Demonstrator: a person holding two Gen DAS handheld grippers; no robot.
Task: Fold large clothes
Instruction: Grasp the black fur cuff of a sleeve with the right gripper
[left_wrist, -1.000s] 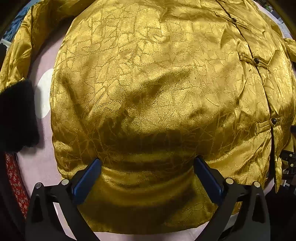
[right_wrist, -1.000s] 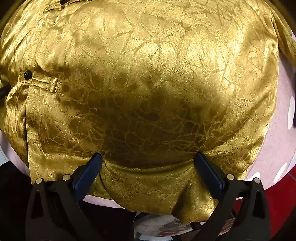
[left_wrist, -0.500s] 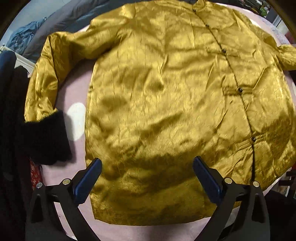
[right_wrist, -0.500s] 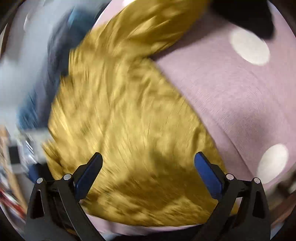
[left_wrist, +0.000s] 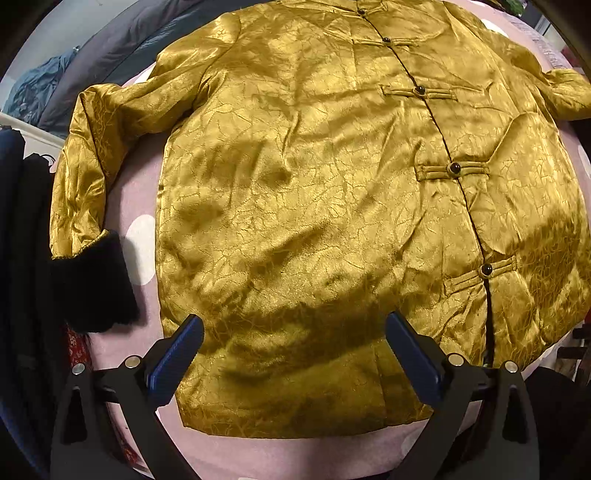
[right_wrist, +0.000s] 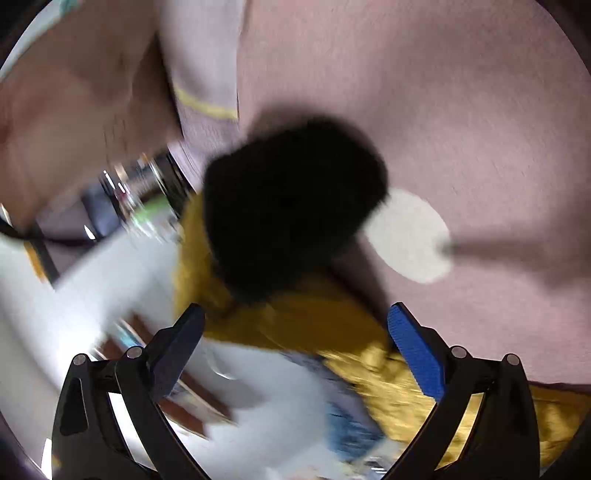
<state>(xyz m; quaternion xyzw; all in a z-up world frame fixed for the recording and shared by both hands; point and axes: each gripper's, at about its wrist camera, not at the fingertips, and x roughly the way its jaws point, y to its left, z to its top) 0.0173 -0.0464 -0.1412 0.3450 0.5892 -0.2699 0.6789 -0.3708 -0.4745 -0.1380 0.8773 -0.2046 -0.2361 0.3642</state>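
A gold satin jacket (left_wrist: 314, 206) with black knot buttons lies spread flat, front up, on a pink spotted cover (left_wrist: 140, 192). Its left sleeve bends down to a black furry cuff (left_wrist: 92, 280). My left gripper (left_wrist: 295, 354) hovers open above the hem, holding nothing. The right wrist view is blurred by motion: the other sleeve (right_wrist: 295, 321) in gold cloth ends in a black furry cuff (right_wrist: 291, 210), just ahead of my open right gripper (right_wrist: 295, 343), whose blue pads (right_wrist: 417, 350) are wide apart and empty.
Dark clothes (left_wrist: 22, 236) hang at the left edge of the bed. Grey and blue bedding (left_wrist: 103, 55) lies beyond the jacket's shoulder. In the right wrist view a white spot (right_wrist: 406, 236) marks the pink cover (right_wrist: 443, 110), with blurred room clutter on the left.
Both grippers have pulled back from the jacket's hem. The left one rose to take in the whole jacket. The right one swung fast to the right sleeve and its cuff.
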